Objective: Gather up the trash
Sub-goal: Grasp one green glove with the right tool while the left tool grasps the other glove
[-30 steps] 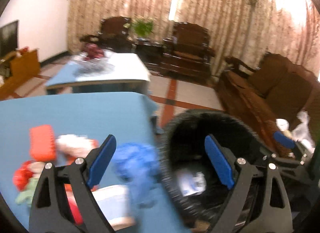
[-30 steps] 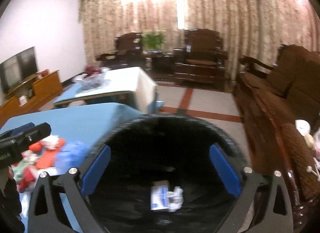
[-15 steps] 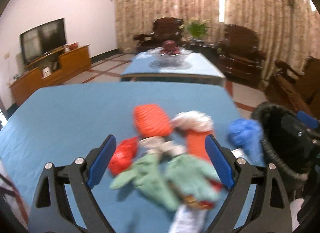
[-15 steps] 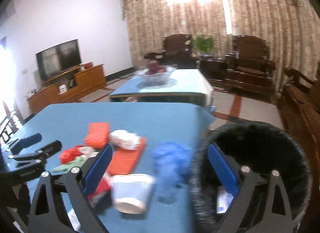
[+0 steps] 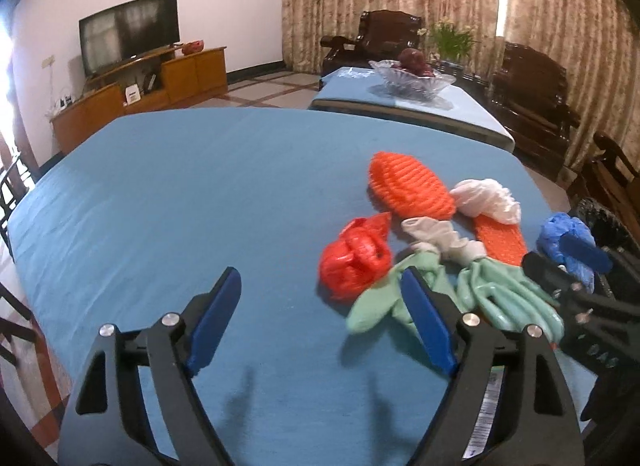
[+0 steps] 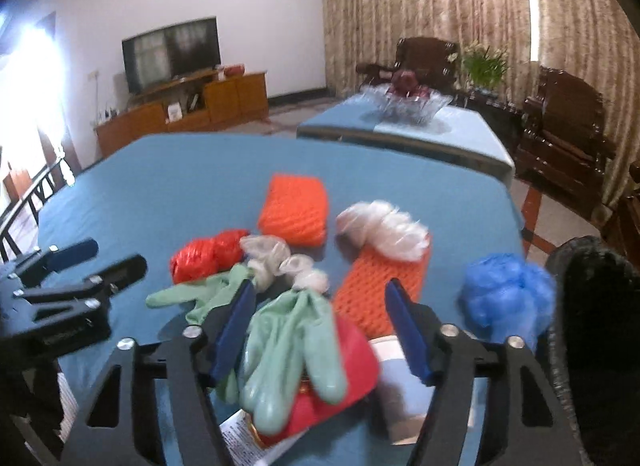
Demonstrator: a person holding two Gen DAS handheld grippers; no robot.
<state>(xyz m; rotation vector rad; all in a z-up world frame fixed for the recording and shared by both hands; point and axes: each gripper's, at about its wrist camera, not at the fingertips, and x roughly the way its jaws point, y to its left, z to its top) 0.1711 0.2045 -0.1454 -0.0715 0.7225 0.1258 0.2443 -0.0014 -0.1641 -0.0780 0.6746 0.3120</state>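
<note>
A blue-covered bench (image 5: 200, 193) was seen carrying a heap of trash, with a black bin (image 6: 596, 306) standing just beside its right edge. On the cloth lay an orange foam net (image 6: 294, 209), a second orange net (image 6: 380, 290) under a white plastic wad (image 6: 380, 225), a blue bag (image 6: 506, 292), a red bag (image 5: 356, 262) and green gloves (image 6: 292, 342). The step in hand was judged to be the reach for the next piece. The left gripper (image 5: 320, 326) was held released over bare cloth, beside the red bag. The jaws of the right gripper (image 6: 320, 326) had just been closing around the gloves, though no grip was yet shown. A firm pinch and a carry to the bin would be called for next.
</note>
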